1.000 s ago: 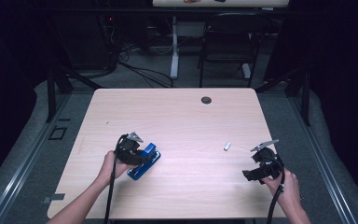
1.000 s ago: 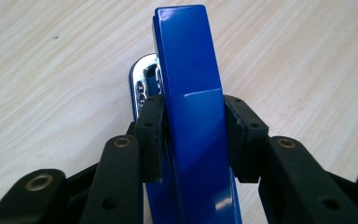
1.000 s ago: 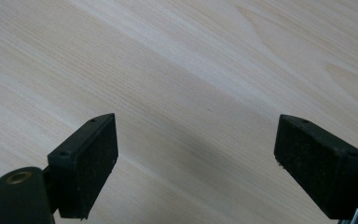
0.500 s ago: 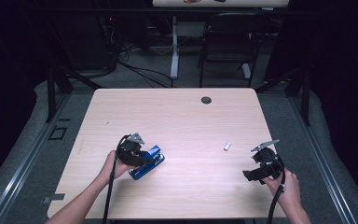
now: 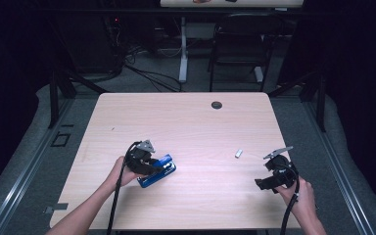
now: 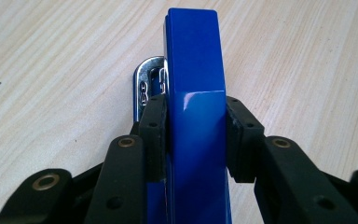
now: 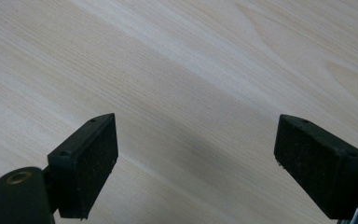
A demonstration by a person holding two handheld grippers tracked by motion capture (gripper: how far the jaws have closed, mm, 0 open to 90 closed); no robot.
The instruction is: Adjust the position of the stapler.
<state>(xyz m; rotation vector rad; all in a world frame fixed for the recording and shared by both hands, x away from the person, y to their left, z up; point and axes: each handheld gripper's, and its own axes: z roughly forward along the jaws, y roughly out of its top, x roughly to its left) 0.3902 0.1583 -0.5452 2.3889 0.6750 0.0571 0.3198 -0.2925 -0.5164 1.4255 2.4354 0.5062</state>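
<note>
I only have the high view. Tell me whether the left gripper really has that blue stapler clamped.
Observer: Yes. In the left gripper view the left gripper has one pad on each side of the blue stapler, both pressed against its flanks.
Operator: Say what is at the stapler's far end.
Observer: A shiny metal part sticks out beside the blue body, close to the wooden table.
Operator: Now report the right gripper.
Observer: The right gripper has its jaws wide apart over bare wood, with nothing between them.
Operator: Check whether the small grey piece is near those jaws.
Observer: The small grey piece lies apart from them, up and to the left in your view.
</note>
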